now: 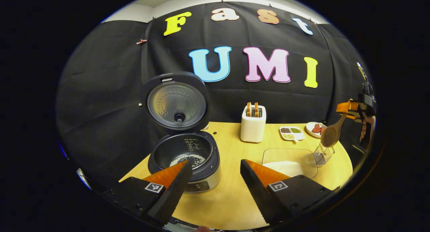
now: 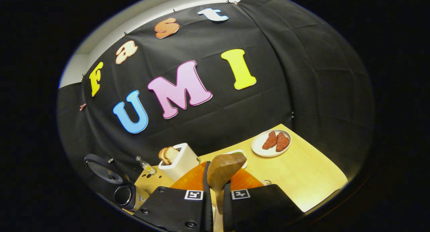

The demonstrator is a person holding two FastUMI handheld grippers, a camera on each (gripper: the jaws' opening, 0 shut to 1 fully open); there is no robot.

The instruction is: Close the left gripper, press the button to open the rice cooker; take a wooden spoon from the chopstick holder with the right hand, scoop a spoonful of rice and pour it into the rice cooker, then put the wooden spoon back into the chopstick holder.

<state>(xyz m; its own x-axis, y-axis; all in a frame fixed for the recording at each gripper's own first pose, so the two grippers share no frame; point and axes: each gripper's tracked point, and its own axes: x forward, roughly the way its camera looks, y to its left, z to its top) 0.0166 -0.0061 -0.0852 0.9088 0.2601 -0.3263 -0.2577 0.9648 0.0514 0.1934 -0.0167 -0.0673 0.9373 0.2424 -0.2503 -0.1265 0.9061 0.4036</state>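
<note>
**Wooden spoon pinched above the holder, cooker lid up**

Wood-toned worktop carries a dark round rice cooker with its lid standing upright and open. Inside the dark inner pot lies a shallow patch of white rice at the bottom. In the left gripper view the left gripper hovers in front of the cooker, its jaws spread wide with nothing between them.

To the right of the cooker sits a clear rectangular container with a mound of white rice in it. Just beside that stands a small wire-mesh chopstick holder; what it holds is too small to tell. A pale wooden spoon hangs above the holder, bowl downward, gripped at its handle by the right gripper at the far right edge. In the right gripper view the right gripper's jaws are pressed in on the spoon's handle, with the spoon bowl rising between the fingers; whether the bowl carries any rice cannot be told.

Behind the clear container, a white toaster has two slices of toast standing in its slots. Near it are a small white divided dish with dark, green and yellowish fillings, and a round white plate bearing two reddish-brown pieces. A small clear bottle stands between the toaster and the cooker in the right gripper view.
</note>
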